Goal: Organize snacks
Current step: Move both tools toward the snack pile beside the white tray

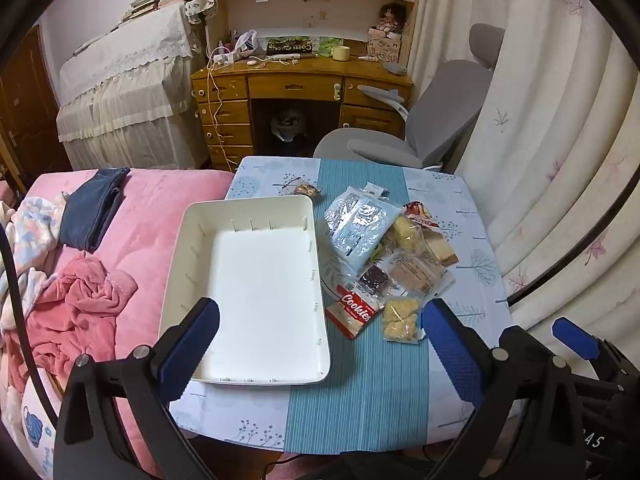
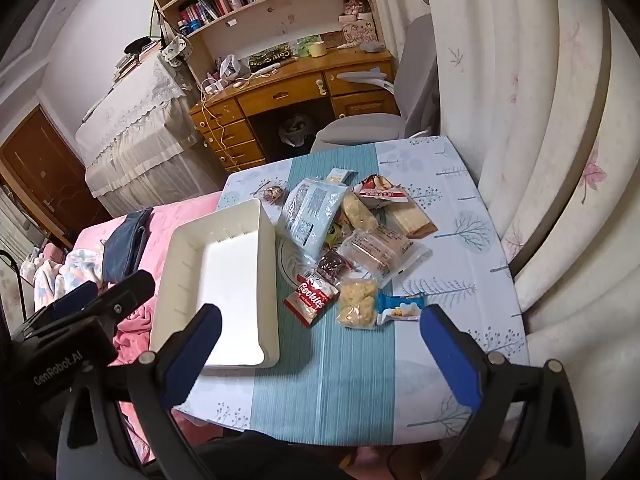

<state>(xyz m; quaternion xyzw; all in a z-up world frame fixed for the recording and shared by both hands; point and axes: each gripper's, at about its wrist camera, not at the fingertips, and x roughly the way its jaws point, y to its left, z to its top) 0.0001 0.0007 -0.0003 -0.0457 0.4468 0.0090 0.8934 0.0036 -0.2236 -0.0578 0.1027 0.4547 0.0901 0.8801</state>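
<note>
Both grippers, left (image 1: 320, 340) and right (image 2: 320, 340), hang wide open and empty over the counter (image 1: 360, 400). The snacks (image 1: 384, 256) sit heaped beside the empty tray (image 1: 248, 280) (slippery wrappers!), so a pinch could drag neighbours off the edge.

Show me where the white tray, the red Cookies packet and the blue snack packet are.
white tray (image 1: 256, 280), left wrist view, bare floor.
red Cookies packet (image 2: 312, 296), right wrist view, printed front.
blue snack packet (image 2: 400, 307), right wrist view, wrapper middle.

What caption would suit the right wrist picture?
Open right gripper above a table: empty white tray beside a pile of snack packets.
</note>
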